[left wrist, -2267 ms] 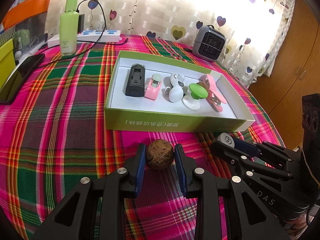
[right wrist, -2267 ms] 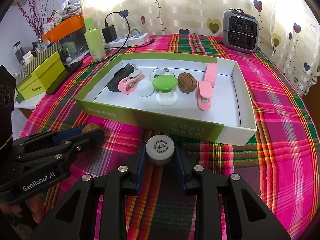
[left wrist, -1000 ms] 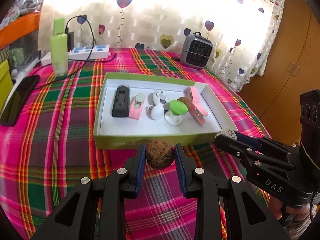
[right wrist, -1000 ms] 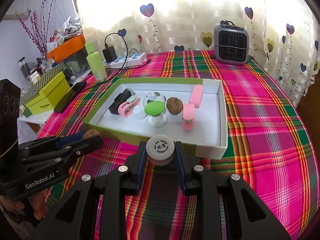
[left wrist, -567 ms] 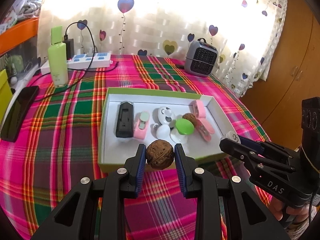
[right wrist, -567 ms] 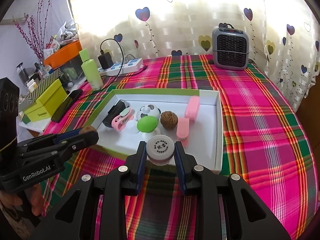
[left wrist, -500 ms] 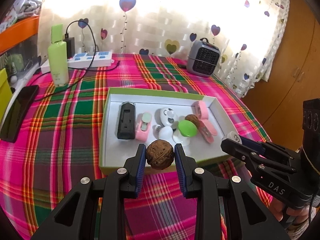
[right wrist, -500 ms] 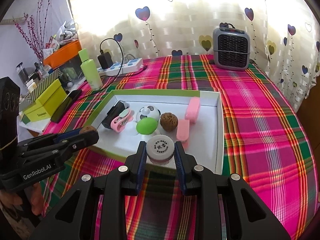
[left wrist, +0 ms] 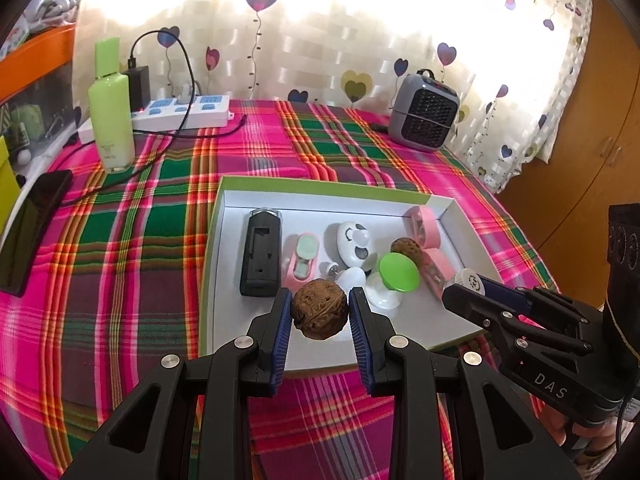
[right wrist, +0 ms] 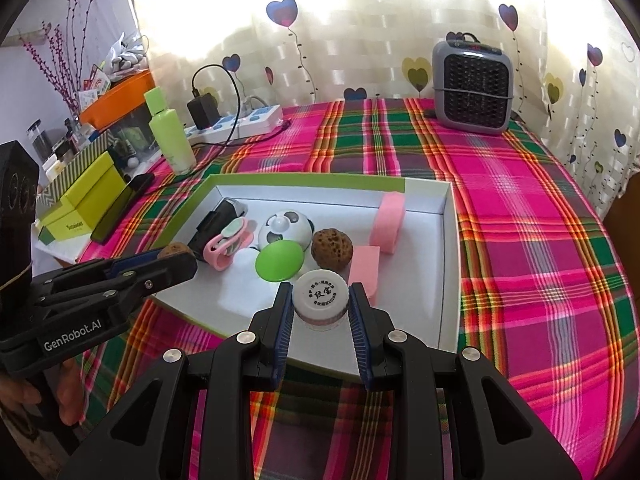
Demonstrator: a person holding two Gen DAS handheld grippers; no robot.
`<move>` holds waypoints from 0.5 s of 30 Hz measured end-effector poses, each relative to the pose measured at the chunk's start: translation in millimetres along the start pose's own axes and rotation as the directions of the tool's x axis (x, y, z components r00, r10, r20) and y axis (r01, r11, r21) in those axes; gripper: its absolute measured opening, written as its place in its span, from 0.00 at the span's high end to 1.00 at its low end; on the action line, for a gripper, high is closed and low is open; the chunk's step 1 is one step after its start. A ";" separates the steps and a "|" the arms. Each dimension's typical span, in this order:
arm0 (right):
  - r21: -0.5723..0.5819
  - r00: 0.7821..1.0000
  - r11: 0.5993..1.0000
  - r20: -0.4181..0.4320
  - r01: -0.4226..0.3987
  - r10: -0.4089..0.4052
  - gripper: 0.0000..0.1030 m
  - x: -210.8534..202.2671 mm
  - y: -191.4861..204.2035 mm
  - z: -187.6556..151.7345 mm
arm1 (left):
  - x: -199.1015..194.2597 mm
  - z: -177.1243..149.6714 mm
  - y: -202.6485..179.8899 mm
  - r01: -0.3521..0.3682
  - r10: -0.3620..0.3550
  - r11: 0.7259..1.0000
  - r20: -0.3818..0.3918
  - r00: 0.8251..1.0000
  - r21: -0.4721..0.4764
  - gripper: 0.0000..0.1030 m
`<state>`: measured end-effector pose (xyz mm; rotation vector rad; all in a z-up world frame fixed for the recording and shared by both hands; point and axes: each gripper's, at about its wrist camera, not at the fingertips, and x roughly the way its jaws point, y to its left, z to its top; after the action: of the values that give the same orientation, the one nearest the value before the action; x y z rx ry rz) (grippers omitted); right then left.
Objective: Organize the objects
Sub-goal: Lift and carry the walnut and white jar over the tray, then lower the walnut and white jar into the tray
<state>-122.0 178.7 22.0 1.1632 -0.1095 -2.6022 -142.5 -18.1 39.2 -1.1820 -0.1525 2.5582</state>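
Observation:
My left gripper (left wrist: pixel 319 312) is shut on a brown walnut (left wrist: pixel 319 313), held above the near part of the green-rimmed white box (left wrist: pixel 320 184). My right gripper (right wrist: pixel 319 305) is shut on a small jar with a white printed lid (right wrist: pixel 319 294), over the box's near right part (right wrist: pixel 450 264). Inside the box lie a black clip-like block (left wrist: pixel 261 256), a pink and green clip (left wrist: pixel 302 260), a panda-faced white piece (left wrist: pixel 354 242), a green-topped white knob (left wrist: pixel 396 272), a second walnut (right wrist: pixel 332 249) and pink pieces (right wrist: pixel 389 216). Each gripper also shows in the other's view, the left gripper (right wrist: pixel 176 260) and the right gripper (left wrist: pixel 464 286).
A plaid cloth covers the table (left wrist: pixel 120 240). A green bottle (left wrist: pixel 112 108), a power strip with a charger (left wrist: pixel 184 112) and a black phone (left wrist: pixel 34 228) sit at the left. A grey heater (right wrist: pixel 472 88) stands at the back. Yellow-green boxes (right wrist: pixel 86 192) lie at the table's left edge.
Both grippers have risen from the table in front of the box and moved forward over its near edge, still holding the walnut and the jar.

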 end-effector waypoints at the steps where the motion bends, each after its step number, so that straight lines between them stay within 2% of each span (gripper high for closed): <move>1: -0.001 1.000 1.000 -0.004 0.001 -0.001 0.72 1.6 0.0 -0.1 | 2.1 0.2 0.4 0.000 0.000 1.000 -0.004 1.000 0.000 0.74; 15: -0.033 0.999 0.999 -0.027 -0.033 0.032 0.72 14.9 5.0 3.4 | 22.2 -0.6 0.1 -0.013 0.013 1.000 -0.043 0.999 0.015 0.74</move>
<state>-132.8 169.5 14.6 1.1740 -0.0787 -2.5500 -155.6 -10.9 22.7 -1.2361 -0.1158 2.5381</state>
